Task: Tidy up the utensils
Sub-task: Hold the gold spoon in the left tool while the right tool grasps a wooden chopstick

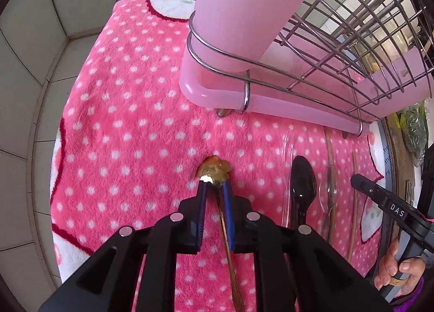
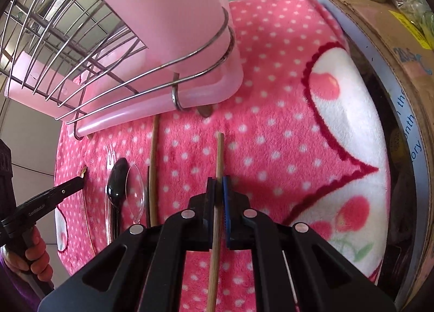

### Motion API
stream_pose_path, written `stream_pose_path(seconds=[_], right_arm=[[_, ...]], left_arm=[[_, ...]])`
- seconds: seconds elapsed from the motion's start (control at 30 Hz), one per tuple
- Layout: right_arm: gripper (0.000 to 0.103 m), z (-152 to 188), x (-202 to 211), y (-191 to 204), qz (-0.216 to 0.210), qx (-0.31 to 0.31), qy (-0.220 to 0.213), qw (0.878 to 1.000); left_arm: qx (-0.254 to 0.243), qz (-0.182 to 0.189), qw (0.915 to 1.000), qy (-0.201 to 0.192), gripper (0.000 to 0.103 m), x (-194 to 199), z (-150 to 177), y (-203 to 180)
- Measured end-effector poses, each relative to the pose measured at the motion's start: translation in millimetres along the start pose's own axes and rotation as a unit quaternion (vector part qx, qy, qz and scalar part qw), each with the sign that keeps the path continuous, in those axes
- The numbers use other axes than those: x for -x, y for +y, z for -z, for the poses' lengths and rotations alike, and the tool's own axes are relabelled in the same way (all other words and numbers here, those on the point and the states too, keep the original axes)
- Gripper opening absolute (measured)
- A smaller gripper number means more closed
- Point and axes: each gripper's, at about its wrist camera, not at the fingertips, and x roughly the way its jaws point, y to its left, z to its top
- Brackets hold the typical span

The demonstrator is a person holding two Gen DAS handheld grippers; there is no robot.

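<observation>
My left gripper (image 1: 214, 182) is shut on a gold spoon (image 1: 214, 170) with a flower-shaped bowl, its thin handle running back between the fingers. My right gripper (image 2: 218, 180) is shut on a wooden chopstick (image 2: 219, 154) that points toward the rack. On the pink dotted blanket (image 1: 130, 111) between the grippers lie a black spoon (image 1: 302, 184), a clear plastic spoon (image 1: 328, 185), a clear fork (image 1: 286, 149) and another chopstick (image 2: 153, 165). The wire dish rack on a pink tray (image 1: 271, 73) holds a tall pink utensil cup (image 1: 238, 8).
A tiled wall (image 1: 32, 54) bounds the left side. A cardboard box with vegetables (image 2: 379, 0) stands along the right edge of the blanket. The left gripper also shows in the right wrist view (image 2: 81, 183) at the far left.
</observation>
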Motion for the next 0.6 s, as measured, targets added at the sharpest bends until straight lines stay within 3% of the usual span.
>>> stream_pose_path(seconds=[0.27, 0.33, 0.6], right_arm=[[0.006, -6, -3, -2, -0.006, 0.009, -0.01, 1.0], [0.006, -4, -1, -5, -0.012, 0.003, -0.017, 1.0], [0.006, 7, 25, -19, -0.035, -0.012, -0.053, 0.998]], left_arm=[[-0.044, -0.025, 0.9985, -0.021, 0.007, 3, 0, -17], [-0.038, -0.007, 0.9988, -0.031, 0.0, 11, 1, -18], [-0.041, 0.015, 0.9974, -0.058, 0.0, 37, 4, -9]])
